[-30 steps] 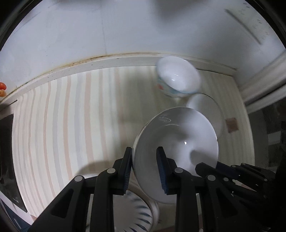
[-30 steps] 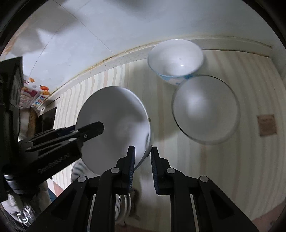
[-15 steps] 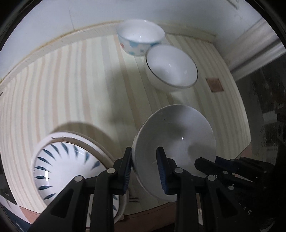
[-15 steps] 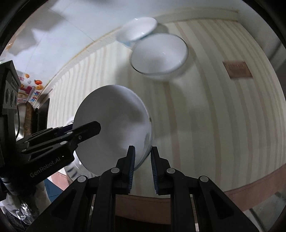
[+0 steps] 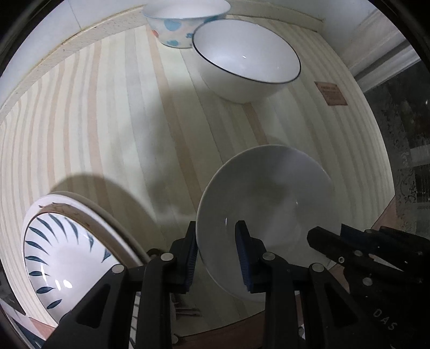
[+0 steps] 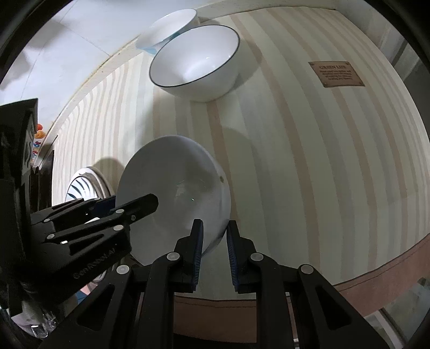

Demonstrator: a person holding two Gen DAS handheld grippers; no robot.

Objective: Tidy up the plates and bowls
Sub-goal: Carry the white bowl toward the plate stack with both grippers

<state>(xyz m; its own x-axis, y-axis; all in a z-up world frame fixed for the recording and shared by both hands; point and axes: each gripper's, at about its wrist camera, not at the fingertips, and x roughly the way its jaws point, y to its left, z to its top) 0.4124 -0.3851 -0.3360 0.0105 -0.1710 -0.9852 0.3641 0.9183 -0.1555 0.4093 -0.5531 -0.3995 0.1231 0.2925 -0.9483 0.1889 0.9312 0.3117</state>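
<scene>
A plain white bowl (image 5: 268, 198) hangs above the striped cloth, held on both sides. My left gripper (image 5: 216, 233) is shut on its left rim. My right gripper (image 6: 213, 231) is shut on its right rim, and the bowl (image 6: 174, 188) shows there too. A white bowl with a dark rim line (image 5: 246, 57) stands at the back. A spotted blue bowl (image 5: 177, 24) stands behind it by the wall. A blue-leaf plate stack (image 5: 61, 249) sits at the front left.
The striped tablecloth (image 5: 107, 120) covers the table up to the white wall. A brown label (image 6: 336, 73) is sewn on the cloth at the right. The table's front edge (image 6: 376, 257) runs just below the held bowl. Dark clutter (image 6: 16, 139) stands at the left.
Both grippers have carried the white bowl back and lower toward the front edge. The two bowls at the back now look nearer in both views and the leaf plate has come fully into view.
</scene>
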